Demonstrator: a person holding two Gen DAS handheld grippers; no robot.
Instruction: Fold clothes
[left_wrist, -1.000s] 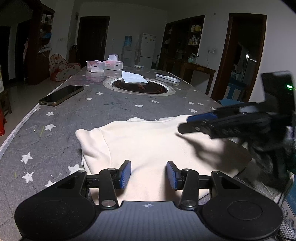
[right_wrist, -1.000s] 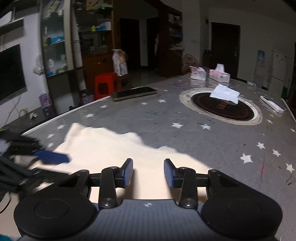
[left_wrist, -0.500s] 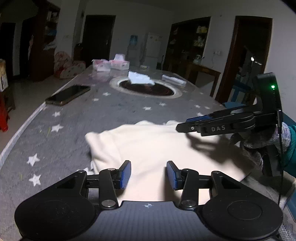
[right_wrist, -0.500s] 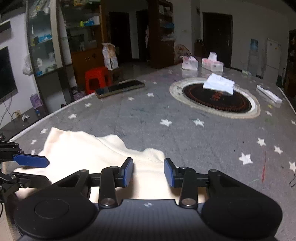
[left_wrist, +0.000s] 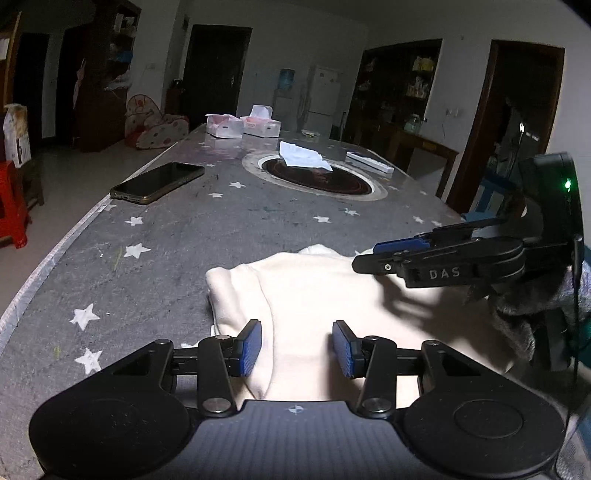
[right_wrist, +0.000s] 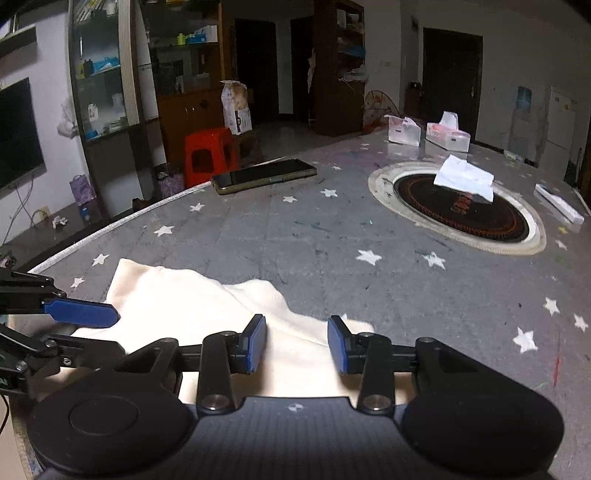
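The cream garment (left_wrist: 317, 306) lies bunched at the near end of the star-patterned surface (left_wrist: 177, 236), at about 6 o'clock in both wrist views, close to the edge where the person can work it. It seems partly folded: one layer lies over another with a rounded ridge along its 9 o'clock side.

The left hand-held gripper (left_wrist: 297, 349) hangs over the cloth's near portion, its blue pads apart with only flat fabric showing between them, pinching nothing. The right hand-held gripper (right_wrist: 296, 343) is likewise parted above the garment's far edge, where the cloth ends in a wavy hem; it grips nothing either. Both look poised to pick an edge for the next fold.

The smartphone (left_wrist: 157, 182), tissue boxes (left_wrist: 242, 125) and crumpled tissue (left_wrist: 303, 157) on the round cooktop (left_wrist: 321, 181) sit well away toward 12 o'clock, clear of the folding.

The near part of the garment is hidden under both gripper bodies, so its full outline and type cannot be told. The dim room blurs the far shelves.
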